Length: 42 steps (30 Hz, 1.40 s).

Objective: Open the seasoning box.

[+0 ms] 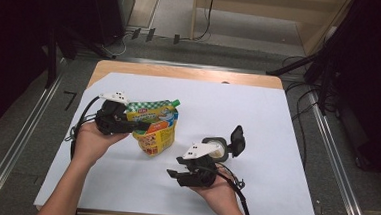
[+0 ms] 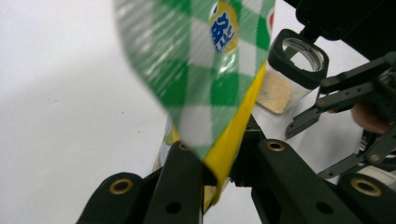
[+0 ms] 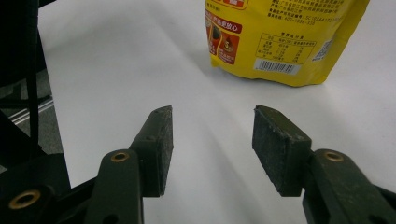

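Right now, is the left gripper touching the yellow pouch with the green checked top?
Touching: left gripper view shows the left gripper shut on the pouch edge.

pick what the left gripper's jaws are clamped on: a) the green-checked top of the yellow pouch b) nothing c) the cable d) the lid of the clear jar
a: in the left gripper view the jaws of the left gripper pinch the green-checked top edge of the yellow pouch, while the clear jar stands apart near the right gripper, whose jaws are open with nothing between them.

White-covered table (image 1: 278,113), pouch (image 1: 155,130), open jar (image 1: 216,148)
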Available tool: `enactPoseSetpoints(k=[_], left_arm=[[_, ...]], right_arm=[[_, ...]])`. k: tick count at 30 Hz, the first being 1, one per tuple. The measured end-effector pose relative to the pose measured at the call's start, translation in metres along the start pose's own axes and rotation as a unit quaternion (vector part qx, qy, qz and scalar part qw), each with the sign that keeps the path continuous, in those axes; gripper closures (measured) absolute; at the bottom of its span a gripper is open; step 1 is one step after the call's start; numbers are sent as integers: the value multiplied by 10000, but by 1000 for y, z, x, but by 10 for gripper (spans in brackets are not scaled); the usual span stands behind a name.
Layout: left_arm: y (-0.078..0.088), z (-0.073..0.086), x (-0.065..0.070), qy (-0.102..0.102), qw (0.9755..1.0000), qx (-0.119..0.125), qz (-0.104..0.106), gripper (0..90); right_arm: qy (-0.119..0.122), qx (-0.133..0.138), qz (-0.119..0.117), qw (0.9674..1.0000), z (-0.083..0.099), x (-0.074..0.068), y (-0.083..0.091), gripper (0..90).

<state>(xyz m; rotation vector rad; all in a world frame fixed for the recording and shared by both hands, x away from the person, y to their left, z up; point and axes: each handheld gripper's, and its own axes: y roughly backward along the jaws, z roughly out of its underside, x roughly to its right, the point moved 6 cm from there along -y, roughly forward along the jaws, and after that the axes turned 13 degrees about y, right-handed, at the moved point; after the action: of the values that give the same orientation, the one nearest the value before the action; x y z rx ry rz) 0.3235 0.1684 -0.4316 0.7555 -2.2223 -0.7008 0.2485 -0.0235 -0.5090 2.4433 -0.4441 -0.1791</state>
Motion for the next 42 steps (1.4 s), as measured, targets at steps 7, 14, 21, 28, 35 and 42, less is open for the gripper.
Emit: enactPoseSetpoints(k=[7, 14, 21, 28, 35, 42], left_arm=[[7, -3, 9, 3, 9999, 29, 114, 863], [17, -7, 18, -75, 9999, 46, 92, 874], [20, -11, 27, -64, 9999, 100, 108, 878], [23, -15, 36, -45, 9999, 131, 87, 878], [32, -21, 53, -118, 9995, 217, 193, 878], [40, -23, 66, -214, 9991, 257, 260, 879]], right_arm=[[-77, 144, -29, 9999, 1, -2, -6, 501], [-35, 243, -81, 9997, 2, -4, -16, 512], [-125, 67, -114, 9998, 5, -8, -29, 504], [-227, 104, -107, 9996, 5, -6, -34, 503], [-263, 123, -56, 9996, 1, -4, -40, 480], [-599, -43, -61, 9982, 1, -1, -55, 520]])
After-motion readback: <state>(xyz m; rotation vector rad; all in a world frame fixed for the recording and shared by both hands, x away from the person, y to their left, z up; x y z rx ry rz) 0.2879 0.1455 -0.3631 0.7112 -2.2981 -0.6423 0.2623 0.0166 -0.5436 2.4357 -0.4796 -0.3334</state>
